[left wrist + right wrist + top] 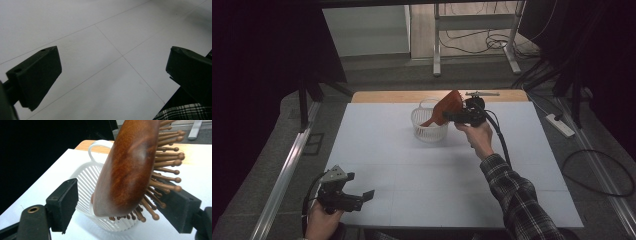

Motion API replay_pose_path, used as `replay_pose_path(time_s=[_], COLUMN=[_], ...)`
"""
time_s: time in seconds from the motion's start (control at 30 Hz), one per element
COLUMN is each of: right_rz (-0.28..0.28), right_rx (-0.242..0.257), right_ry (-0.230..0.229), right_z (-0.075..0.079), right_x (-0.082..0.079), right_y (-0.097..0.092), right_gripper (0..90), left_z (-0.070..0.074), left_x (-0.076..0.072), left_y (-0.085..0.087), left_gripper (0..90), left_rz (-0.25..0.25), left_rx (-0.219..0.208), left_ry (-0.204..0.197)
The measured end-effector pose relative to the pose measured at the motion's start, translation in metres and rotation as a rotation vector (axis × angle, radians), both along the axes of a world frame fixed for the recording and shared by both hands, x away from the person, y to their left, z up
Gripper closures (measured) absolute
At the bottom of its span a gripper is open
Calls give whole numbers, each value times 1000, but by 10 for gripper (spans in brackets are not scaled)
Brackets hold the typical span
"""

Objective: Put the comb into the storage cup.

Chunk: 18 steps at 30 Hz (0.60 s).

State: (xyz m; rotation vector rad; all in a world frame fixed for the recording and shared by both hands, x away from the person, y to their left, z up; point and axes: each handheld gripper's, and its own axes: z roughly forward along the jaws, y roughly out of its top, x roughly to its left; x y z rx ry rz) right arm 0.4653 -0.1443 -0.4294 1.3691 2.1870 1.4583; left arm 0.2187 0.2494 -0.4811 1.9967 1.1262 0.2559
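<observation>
Left gripper [364, 196]: at the near left corner of the bench, held in the person's left hand [321, 220]; it points across the surface toward the right.
Left jaws: spread wide with nothing between them; in the left gripper view only the pale bench top [105, 62] with its thin seam lines lies in the gap.
Sleeve: a plaid sleeve [517, 197] reaches from the near right edge up toward the middle of the bench; a corner of plaid cloth [185, 112] also shows at the bottom of the left gripper view.
Right hand [477, 134]: raised over the far middle of the bench, holding the right gripper [452, 116], whose cable trails back along the forearm.
Right jaws: partly open; the left pad stands clear of the wood, with a visible gap, while the bristles on the other side lean against or lie just beside the right pad, so no firm grip shows.
Hairbrush [127, 167]: a brown wooden brush with ball-tipped bristles, tilted, its lower end down inside the basket and its upper part sticking out above the rim, between the right jaws.
Basket [428, 127]: a white slatted basket with a loop handle, standing on the far middle of the bench, just left of the right gripper.
Beyond the bench: a metal frame leg [437, 45] and loose cables on the floor.
</observation>
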Motion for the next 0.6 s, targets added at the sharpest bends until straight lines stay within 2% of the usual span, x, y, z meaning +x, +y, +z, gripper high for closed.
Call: replay_pose_path(time_s=[0.33, 0.6], right_rz=[6, 33], right_rx=[-13, -51], right_ry=[-7, -27], right_z=[3, 8], right_x=[-2, -7], right_y=[-3, -6], right_gripper=[176, 167], left_z=[0, 0], left_x=[0, 0], left_y=[0, 0], left_gripper=[0, 0], left_rz=[-1, 0], left_rx=[0, 0], left_ry=[-1, -1])
